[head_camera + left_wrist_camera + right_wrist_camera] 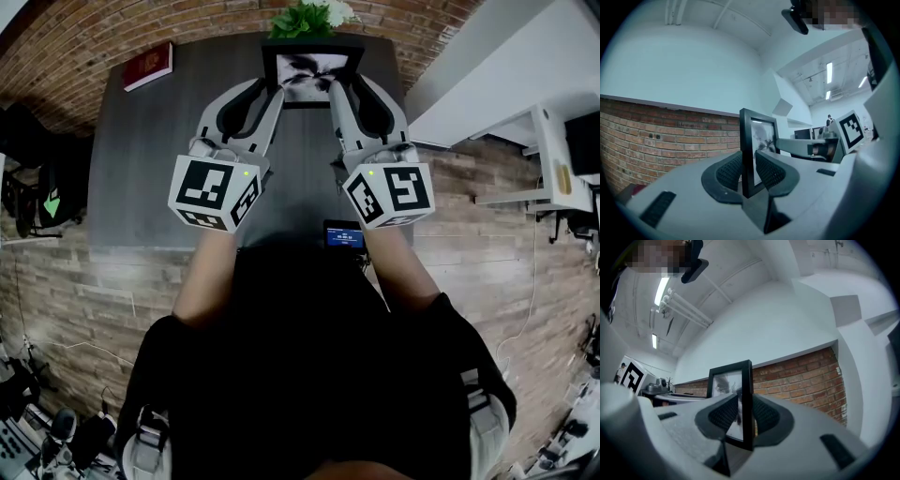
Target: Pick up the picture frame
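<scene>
A black picture frame (pixel 312 66) with a grey flower print stands upright over the far part of the dark table (pixel 150 178). My left gripper (pixel 276 91) is shut on the frame's left edge (pixel 746 154), its ribbed pads pressing both faces. The right gripper (pixel 336 89) is shut on the frame's right edge (pixel 747 404) in the same way. Both grippers point away from me, about level. In the left gripper view the right gripper's marker cube (pixel 851 130) shows beyond the frame. Whether the frame's bottom edge touches the table is hidden.
A green plant with white flowers (pixel 307 17) stands just behind the frame at the brick wall. A red book (pixel 148 66) lies at the table's far left corner. A small lit screen (pixel 344 235) sits at the near table edge. A white desk (pixel 525 141) stands to the right.
</scene>
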Demonstrator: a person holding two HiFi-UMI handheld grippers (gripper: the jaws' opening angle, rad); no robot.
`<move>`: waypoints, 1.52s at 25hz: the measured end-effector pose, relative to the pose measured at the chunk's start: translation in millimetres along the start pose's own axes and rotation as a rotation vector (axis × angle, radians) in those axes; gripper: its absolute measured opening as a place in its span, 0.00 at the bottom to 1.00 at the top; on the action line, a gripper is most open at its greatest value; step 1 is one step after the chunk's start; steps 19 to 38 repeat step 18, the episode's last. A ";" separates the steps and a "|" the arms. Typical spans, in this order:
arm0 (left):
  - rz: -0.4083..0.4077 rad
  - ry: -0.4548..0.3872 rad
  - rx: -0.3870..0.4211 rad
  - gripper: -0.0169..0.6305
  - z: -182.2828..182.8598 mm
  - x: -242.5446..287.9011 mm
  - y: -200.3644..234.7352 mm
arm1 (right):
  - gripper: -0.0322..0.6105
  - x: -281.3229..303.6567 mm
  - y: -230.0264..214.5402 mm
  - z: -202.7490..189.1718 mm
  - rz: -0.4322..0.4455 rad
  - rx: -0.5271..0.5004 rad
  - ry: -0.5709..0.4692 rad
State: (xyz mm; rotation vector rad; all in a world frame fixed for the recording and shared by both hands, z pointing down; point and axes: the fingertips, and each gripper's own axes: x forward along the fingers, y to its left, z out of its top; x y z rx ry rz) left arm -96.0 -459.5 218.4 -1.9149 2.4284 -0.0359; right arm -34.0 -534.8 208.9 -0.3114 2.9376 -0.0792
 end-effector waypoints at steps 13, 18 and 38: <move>-0.007 0.000 -0.009 0.15 -3.0 5.0 -8.5 | 0.21 -5.7 -9.3 -1.6 0.008 0.019 -0.004; -0.016 0.001 -0.012 0.15 -8.5 7.9 -13.4 | 0.21 -9.2 -14.4 -5.1 0.010 0.027 -0.010; -0.016 0.001 -0.012 0.15 -8.5 7.9 -13.4 | 0.21 -9.2 -14.4 -5.1 0.010 0.027 -0.010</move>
